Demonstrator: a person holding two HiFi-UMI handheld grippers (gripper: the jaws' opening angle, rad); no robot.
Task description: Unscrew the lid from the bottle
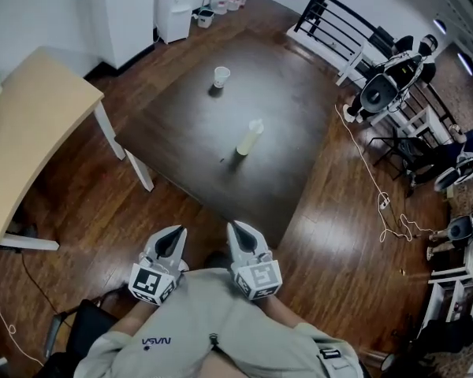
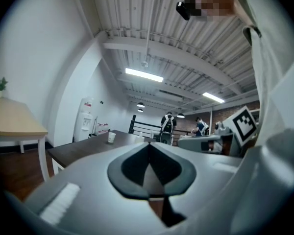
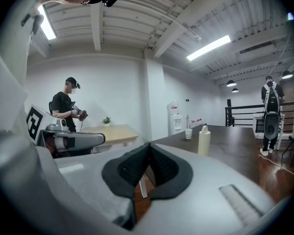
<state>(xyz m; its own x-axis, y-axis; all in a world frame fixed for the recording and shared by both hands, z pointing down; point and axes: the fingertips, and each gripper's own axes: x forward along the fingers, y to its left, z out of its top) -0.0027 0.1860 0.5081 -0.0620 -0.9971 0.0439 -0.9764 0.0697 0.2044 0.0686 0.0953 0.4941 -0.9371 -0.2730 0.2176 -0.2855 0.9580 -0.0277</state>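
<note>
A pale yellow bottle point(image 1: 250, 138) with a white lid stands upright near the middle of the dark brown table point(image 1: 284, 93). It also shows in the right gripper view, bottle point(image 3: 204, 140), far beyond the jaws. My left gripper point(image 1: 176, 230) and right gripper point(image 1: 233, 225) are held side by side close to my chest, short of the table's near corner. Both are shut with nothing between the jaws, left gripper point(image 2: 149, 146), right gripper point(image 3: 148, 147). Both are well apart from the bottle.
A white paper cup point(image 1: 221, 76) stands at the table's far side. A light wooden table point(image 1: 31, 132) is at the left, a water dispenser point(image 1: 176, 2) at the back, a black railing point(image 1: 339, 22) and a white cable point(image 1: 374, 176) on the floor at the right. A person point(image 3: 66, 106) stands beyond the wooden table.
</note>
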